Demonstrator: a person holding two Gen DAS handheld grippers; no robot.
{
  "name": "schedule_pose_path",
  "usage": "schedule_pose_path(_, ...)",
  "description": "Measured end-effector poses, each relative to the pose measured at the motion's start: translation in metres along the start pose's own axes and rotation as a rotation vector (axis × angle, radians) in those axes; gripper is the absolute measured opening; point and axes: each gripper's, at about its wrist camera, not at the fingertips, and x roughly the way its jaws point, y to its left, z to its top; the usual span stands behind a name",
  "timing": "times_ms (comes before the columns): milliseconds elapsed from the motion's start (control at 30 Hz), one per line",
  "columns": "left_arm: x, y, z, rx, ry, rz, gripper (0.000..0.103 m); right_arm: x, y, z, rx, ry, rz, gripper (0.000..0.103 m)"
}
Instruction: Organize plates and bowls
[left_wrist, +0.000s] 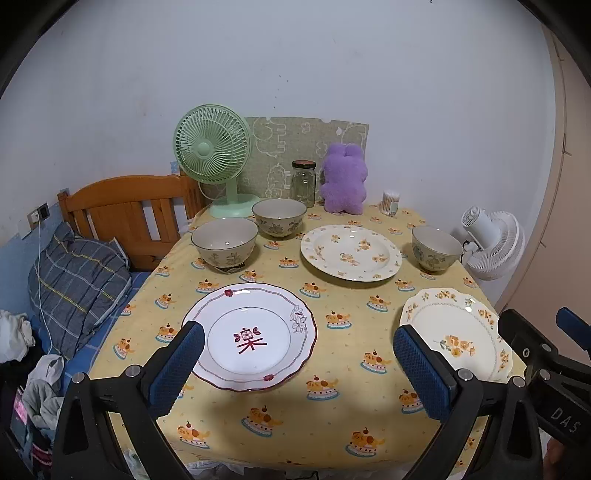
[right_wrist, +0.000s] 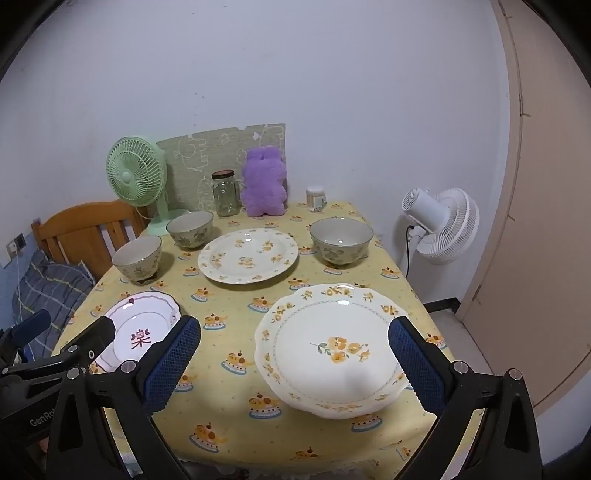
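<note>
Three plates and three floral bowls lie on the yellow tablecloth (left_wrist: 343, 417). A red-patterned plate (left_wrist: 255, 336) is near left, also in the right wrist view (right_wrist: 142, 328). A scalloped orange-flower plate (right_wrist: 332, 350) is near right. A round orange-flower plate (left_wrist: 351, 253) is at the middle back. Bowls stand at left (left_wrist: 224, 242), back (left_wrist: 279, 217) and right (left_wrist: 436, 249). My left gripper (left_wrist: 297, 350) is open and empty above the near edge. My right gripper (right_wrist: 293, 350) is open and empty, its fingers either side of the scalloped plate.
A green fan (left_wrist: 212, 151), a glass jar (left_wrist: 303, 183), a purple plush toy (left_wrist: 343, 179) and a cotton-swab tub (left_wrist: 390, 202) stand along the back wall. A white fan (right_wrist: 439, 225) stands right of the table. A bed with a wooden headboard (left_wrist: 125, 210) is at left.
</note>
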Motion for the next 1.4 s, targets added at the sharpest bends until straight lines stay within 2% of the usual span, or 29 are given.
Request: schedule_pose_path(1400,-0.0069,-0.0035,-0.0043,0.013,-0.009,-0.013,0.101,-0.0034,-0.0068,-0.0038,0.02,0.002,-0.015,0.103)
